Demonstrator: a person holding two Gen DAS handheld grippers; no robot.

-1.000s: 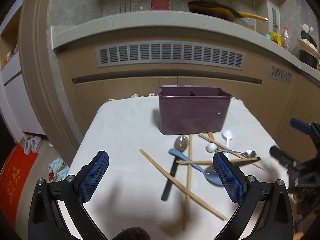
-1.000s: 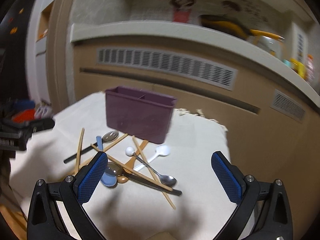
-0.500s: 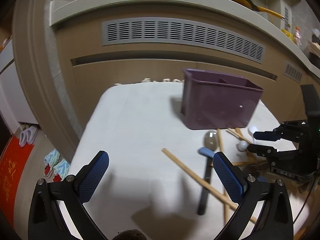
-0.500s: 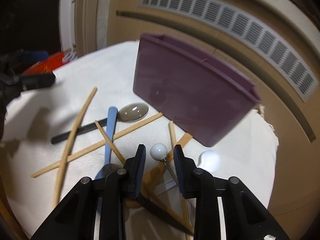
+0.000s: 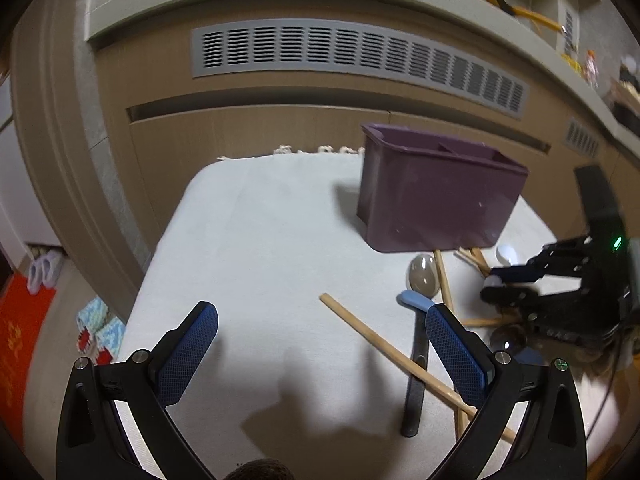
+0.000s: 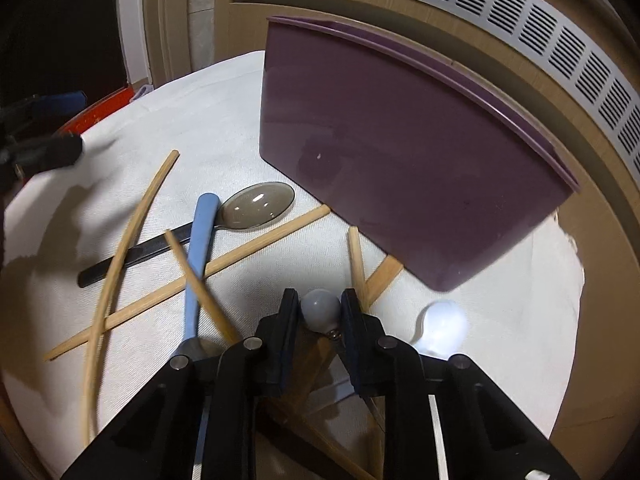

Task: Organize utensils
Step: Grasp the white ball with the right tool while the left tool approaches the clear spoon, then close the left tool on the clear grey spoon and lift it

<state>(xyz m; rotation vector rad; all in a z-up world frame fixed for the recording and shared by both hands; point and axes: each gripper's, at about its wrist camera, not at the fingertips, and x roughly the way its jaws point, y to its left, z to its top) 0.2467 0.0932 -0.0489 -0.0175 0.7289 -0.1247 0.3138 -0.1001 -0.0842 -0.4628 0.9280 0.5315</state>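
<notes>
1. Slippage: closing the right gripper (image 6: 320, 308) on the round white knob of the ball-ended spoon (image 6: 320, 312), pads already meeting it on both sides; pinching so smooth and rounded an end, and likely risking it squirting out forward during the lift.
2. Swinging: holding that spoon by its far tip only, with the metal shaft running back underneath the gripper and out of sight; probably letting the heavy end pivot and droop when raising.
3. Dragging: lifting from a tangle, with chopsticks (image 6: 256, 246) crossing just beside the knob and others lying under the gripper; possibly flicking one off the white cloth (image 6: 200, 120), or nudging the white plastic spoon (image 6: 442, 328) lying just to the right.
4. Knocking: working very near the purple caddy (image 6: 400, 152), standing upright just behind the pile; clipping its front wall while rising, or missing the compartment while tipping the spoon in.
5. Idling: keeping the left gripper (image 5: 320, 344) spread wide over bare cloth, grasping nothing, near the blue-handled spoon (image 6: 200, 248) and black-handled spoon (image 6: 256, 210); risking a collision with the right one if reaching into the same pile.
</notes>
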